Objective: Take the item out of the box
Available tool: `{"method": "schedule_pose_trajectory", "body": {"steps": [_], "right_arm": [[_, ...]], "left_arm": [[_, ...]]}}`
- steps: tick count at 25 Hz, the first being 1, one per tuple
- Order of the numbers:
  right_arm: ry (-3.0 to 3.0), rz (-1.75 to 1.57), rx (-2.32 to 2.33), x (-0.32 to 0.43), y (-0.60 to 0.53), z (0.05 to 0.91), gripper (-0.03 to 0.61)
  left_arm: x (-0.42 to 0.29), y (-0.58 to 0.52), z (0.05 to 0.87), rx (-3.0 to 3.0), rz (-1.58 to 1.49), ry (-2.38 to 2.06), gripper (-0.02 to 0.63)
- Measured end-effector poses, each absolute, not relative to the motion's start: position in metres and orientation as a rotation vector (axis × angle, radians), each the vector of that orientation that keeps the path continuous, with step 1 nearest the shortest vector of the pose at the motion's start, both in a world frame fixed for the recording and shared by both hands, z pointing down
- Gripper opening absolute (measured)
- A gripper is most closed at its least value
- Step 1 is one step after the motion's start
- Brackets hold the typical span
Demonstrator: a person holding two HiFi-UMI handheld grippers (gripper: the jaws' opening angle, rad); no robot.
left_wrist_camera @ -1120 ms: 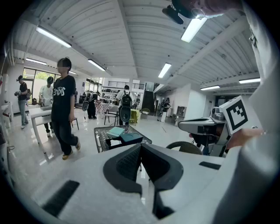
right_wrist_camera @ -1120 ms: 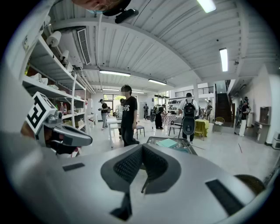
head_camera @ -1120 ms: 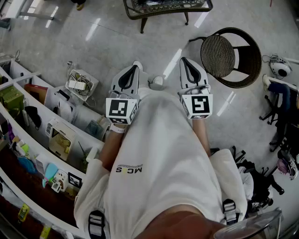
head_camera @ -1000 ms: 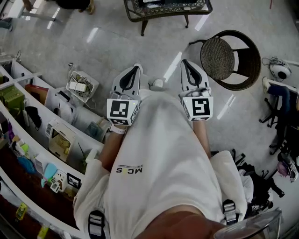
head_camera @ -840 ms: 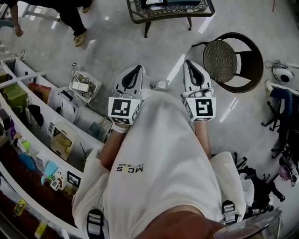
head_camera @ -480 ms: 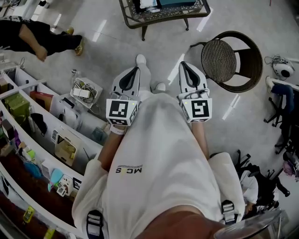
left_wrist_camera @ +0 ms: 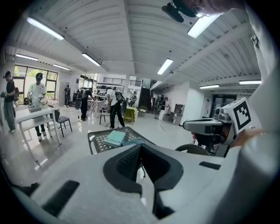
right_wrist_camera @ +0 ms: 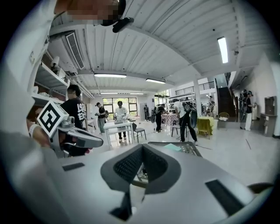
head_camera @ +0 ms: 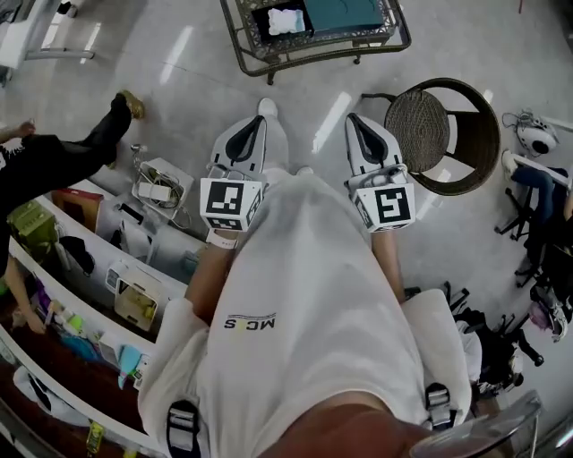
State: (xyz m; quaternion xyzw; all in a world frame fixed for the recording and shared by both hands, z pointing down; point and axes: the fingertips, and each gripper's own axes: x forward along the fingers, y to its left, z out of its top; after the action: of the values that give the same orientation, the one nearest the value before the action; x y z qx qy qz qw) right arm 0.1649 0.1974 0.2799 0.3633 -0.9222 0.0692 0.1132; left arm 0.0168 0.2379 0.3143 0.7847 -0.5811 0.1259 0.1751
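I hold both grippers side by side at waist height over a grey floor. In the head view the left gripper (head_camera: 254, 126) and the right gripper (head_camera: 354, 122) point forward, each shut with nothing between its pads. Ahead stands a low wire table (head_camera: 238, 39) carrying a teal box (head_camera: 346, 12) and a white item (head_camera: 286, 20). The left gripper view shows its jaws (left_wrist_camera: 141, 147) closed, with the table (left_wrist_camera: 97, 141) and teal box (left_wrist_camera: 115, 137) beyond. The right gripper (right_wrist_camera: 142, 149) is closed too, the table (right_wrist_camera: 189, 149) behind its tip.
A round wicker chair (head_camera: 443, 116) stands just right of the right gripper. White shelves with small goods (head_camera: 107, 268) run along the left, with a tray of cables (head_camera: 158, 182) on the floor. A person in black (head_camera: 54, 161) is at the left. Bags and gear (head_camera: 537, 206) crowd the right edge.
The wire table has come further into view at the top, so I am closer to it. The person in black has moved down the left side. Both grippers stay shut.
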Motion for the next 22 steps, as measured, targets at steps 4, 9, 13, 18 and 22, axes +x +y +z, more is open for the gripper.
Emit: {"method": "schedule_pose_trajectory", "body": {"steps": [4, 9, 13, 18, 22], "right_arm": [[-2.672, 0.189, 1.124, 0.130, 0.137, 0.272, 0.015], [-2.601, 0.208, 1.205, 0.089, 0.060, 0.277, 0.014], [-2.576, 0.223, 1.217, 0.062, 0.016, 0.284, 0.014], [-2.581, 0.226, 1.213, 0.046, -0.011, 0.284, 0.014], [-2.586, 0.235, 1.175, 0.045, -0.028, 0.293, 0.015]], "left_arm": [[-0.018, 0.178, 0.317, 2.227, 0.353, -1.581, 0.025], [-0.053, 0.100, 0.319, 2.282, 0.369, -1.508, 0.025], [-0.078, 0.054, 0.324, 2.293, 0.379, -1.480, 0.025], [-0.092, 0.028, 0.334, 2.308, 0.422, -1.443, 0.025], [-0.085, 0.015, 0.348, 2.349, 0.534, -1.371, 0.025]]}}
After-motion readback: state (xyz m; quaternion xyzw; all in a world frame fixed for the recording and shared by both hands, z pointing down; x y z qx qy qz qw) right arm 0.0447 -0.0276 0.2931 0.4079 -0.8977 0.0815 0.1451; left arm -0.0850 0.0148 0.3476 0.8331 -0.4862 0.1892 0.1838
